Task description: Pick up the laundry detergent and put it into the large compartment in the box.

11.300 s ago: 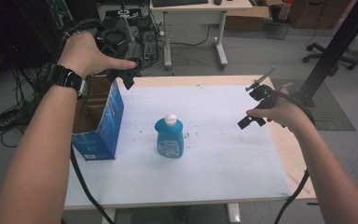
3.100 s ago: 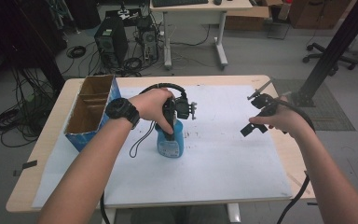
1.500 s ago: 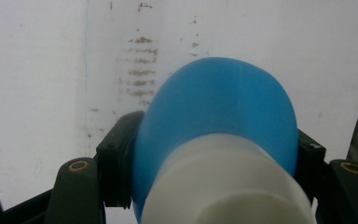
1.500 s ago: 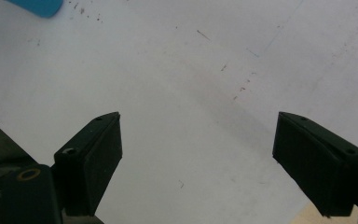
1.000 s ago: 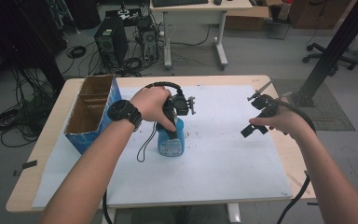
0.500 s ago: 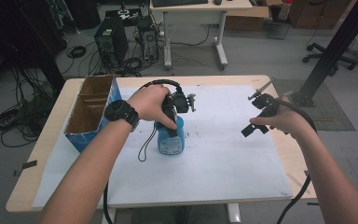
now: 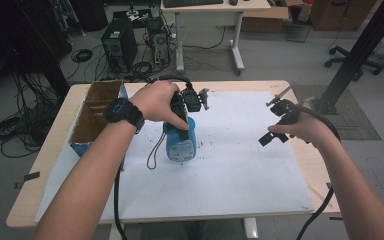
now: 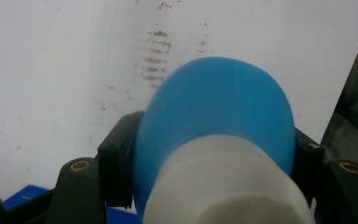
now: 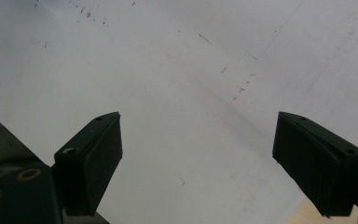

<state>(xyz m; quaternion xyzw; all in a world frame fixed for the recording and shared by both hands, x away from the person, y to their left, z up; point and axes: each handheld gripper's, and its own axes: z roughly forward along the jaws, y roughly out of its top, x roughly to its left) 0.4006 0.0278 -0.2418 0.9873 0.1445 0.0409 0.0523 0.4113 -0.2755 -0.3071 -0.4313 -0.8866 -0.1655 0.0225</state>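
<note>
A blue bottle (image 7: 181,144) with a white cap stands upright near the middle of the white sheet (image 7: 240,170). My left gripper (image 7: 181,131) comes down on it from above and is shut on its upper part. In the left gripper view the black jaws press both sides of the blue bottle (image 8: 214,107) just below the white cap (image 8: 223,191). My right gripper (image 7: 275,121) hovers over the sheet's right side, open, its jaws far apart. In the right gripper view only bare white sheet (image 9: 191,84) lies between them.
An open cardboard box (image 7: 91,116) with blue sides stands at the table's left edge, beside my left forearm. Wooden table edge (image 7: 317,165) runs to the right of the sheet. A black cable (image 7: 155,150) hangs from the left gripper beside the bottle.
My left hand has risen a little with the blue bottle still in its jaws. The right hand and its gripper have kept still.
</note>
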